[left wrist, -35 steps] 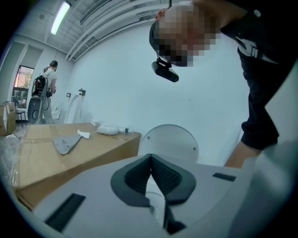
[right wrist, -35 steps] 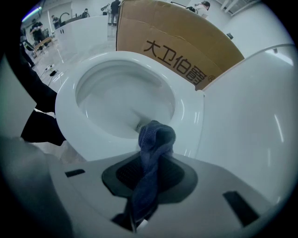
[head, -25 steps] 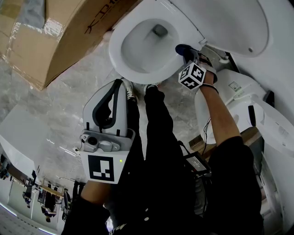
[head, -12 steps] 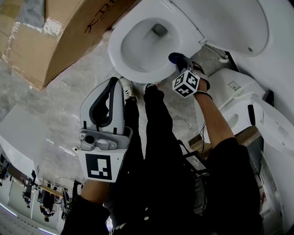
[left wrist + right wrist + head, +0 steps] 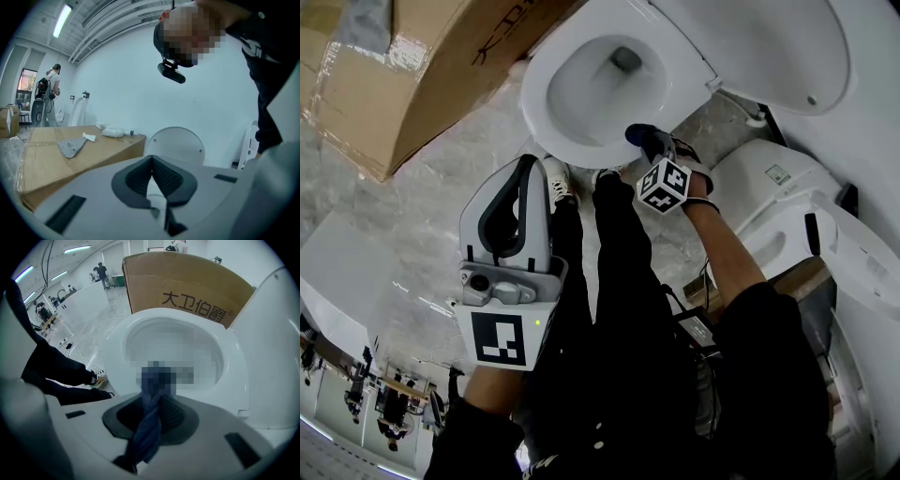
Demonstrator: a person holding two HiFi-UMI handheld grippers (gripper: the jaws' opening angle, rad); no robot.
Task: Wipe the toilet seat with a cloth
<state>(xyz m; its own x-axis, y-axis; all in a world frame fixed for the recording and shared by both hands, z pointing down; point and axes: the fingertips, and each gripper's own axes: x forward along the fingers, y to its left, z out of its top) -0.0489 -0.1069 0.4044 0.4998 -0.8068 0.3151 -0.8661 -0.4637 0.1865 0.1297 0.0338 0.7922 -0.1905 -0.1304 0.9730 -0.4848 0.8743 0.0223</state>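
Note:
The white toilet seat (image 5: 546, 141) rings the bowl at the top of the head view, with the lid (image 5: 750, 47) raised behind it. My right gripper (image 5: 652, 146) is shut on a dark blue cloth (image 5: 642, 137), and the cloth rests on the seat's near right rim. In the right gripper view the cloth (image 5: 149, 427) runs twisted between the jaws of the right gripper (image 5: 152, 401) toward the seat (image 5: 234, 366). My left gripper (image 5: 536, 167) hangs below the bowl, away from the seat, shut on nothing. In its own view the left gripper (image 5: 152, 161) points at the lid (image 5: 176, 145).
A large cardboard box (image 5: 422, 66) stands close to the left of the bowl, with a grey rag (image 5: 70, 147) on top. More white toilet fixtures (image 5: 769, 187) crowd the right side. The person's dark trouser legs (image 5: 619, 281) and shoes (image 5: 562, 183) stand before the bowl on marble floor (image 5: 403, 234).
The right gripper has slid the blue cloth leftward along the seat's rim, from the right side toward the front. The left gripper has barely shifted.

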